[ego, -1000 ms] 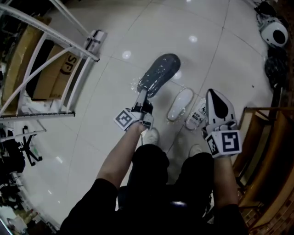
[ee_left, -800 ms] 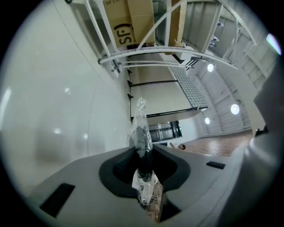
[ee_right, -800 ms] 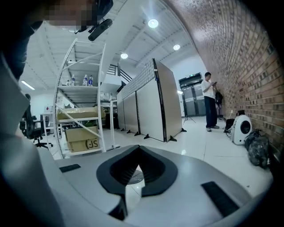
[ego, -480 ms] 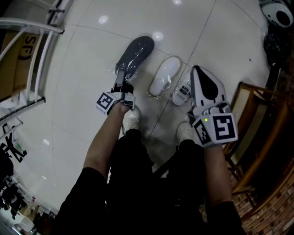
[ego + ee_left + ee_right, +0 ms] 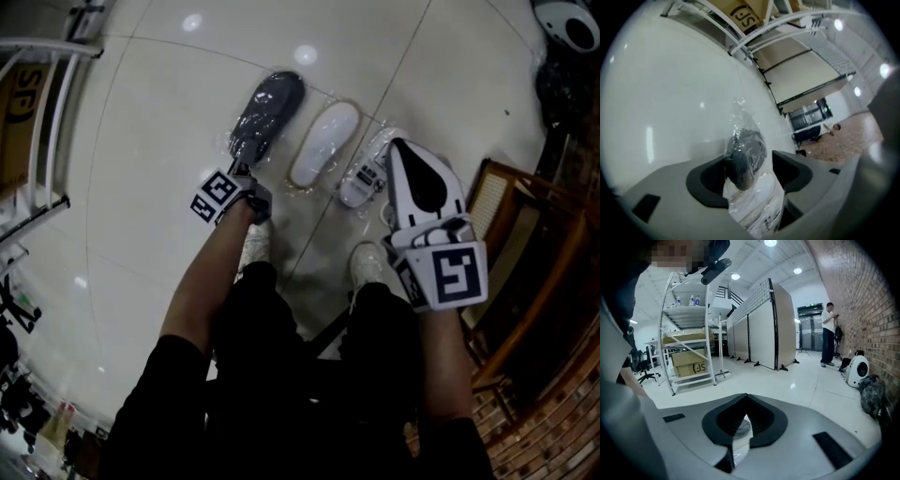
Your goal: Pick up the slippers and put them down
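Observation:
A dark grey slipper in clear plastic wrap lies on the white floor. Its heel end sits between the jaws of my left gripper, which are opening, and a gap shows at the right pad. A bare white slipper lies right of it. Next to that is a pale wrapped slipper at the tip of my right gripper. In the right gripper view the right gripper is shut, with a strip of plastic wrap pinched between its pads.
The person's white shoes stand just behind the slippers. A white shelf rack holding a cardboard box is at the left. A wooden chair is close on the right. A person stands far off by the brick wall.
Both grippers have come down. The dark slipper, held up before, now rests on the floor, and the left jaws have spread apart around its heel.

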Tool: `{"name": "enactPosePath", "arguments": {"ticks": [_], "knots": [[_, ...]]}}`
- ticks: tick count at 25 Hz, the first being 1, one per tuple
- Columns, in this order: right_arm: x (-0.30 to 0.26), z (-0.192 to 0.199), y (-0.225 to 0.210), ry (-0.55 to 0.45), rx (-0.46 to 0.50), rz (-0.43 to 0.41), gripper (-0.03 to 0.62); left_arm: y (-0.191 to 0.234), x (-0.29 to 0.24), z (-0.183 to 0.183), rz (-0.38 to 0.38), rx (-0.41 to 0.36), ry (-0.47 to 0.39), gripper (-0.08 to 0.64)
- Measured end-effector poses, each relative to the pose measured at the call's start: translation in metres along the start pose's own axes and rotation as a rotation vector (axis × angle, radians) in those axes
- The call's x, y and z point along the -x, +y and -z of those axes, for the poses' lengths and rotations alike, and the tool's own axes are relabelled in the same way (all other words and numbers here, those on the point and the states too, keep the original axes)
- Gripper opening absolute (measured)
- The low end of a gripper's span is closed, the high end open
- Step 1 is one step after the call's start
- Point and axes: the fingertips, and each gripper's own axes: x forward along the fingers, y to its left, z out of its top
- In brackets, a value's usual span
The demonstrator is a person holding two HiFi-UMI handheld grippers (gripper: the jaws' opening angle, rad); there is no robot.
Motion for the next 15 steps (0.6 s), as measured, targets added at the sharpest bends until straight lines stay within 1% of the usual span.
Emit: {"name": "enactPosePath", "arguments": {"ticks": [1, 5, 7, 9, 11, 13, 15], "knots": [[0.0, 0.001, -0.001, 0.002, -0.005, -0.002, 0.008, 0.008, -0.001, 0.006, -0.056, -0.052, 0.034, 0.314], [0.002, 0.009, 0.0, 0.029, -0.011, -0.019, 0.008, 0.042, 0.005, 0.029, -0.276, -0.309, 0.203, 0.322], [0.005, 0.011, -0.002, 0.053, 0.002, -0.005, 0.008, 0.056, 0.012, 0.04, -0.345, -0.387, 0.294, 0.322], [0.006, 0.011, -0.004, 0.052, 0.003, 0.003, 0.008, 0.062, 0.018, 0.053, -0.379, -0.44, 0.383, 0.323], [0.006, 0.009, -0.008, 0.034, -0.01, 0.014, 0.008, 0.064, 0.026, 0.064, -0.399, -0.485, 0.449, 0.323], [0.005, 0.009, -0.013, 0.024, -0.025, 0.032, 0.008, 0.059, 0.031, 0.068, -0.398, -0.544, 0.483, 0.322], [0.002, 0.014, -0.019, 0.043, -0.035, 0.057, 0.008, 0.044, 0.031, 0.061, -0.381, -0.602, 0.475, 0.323]]}}
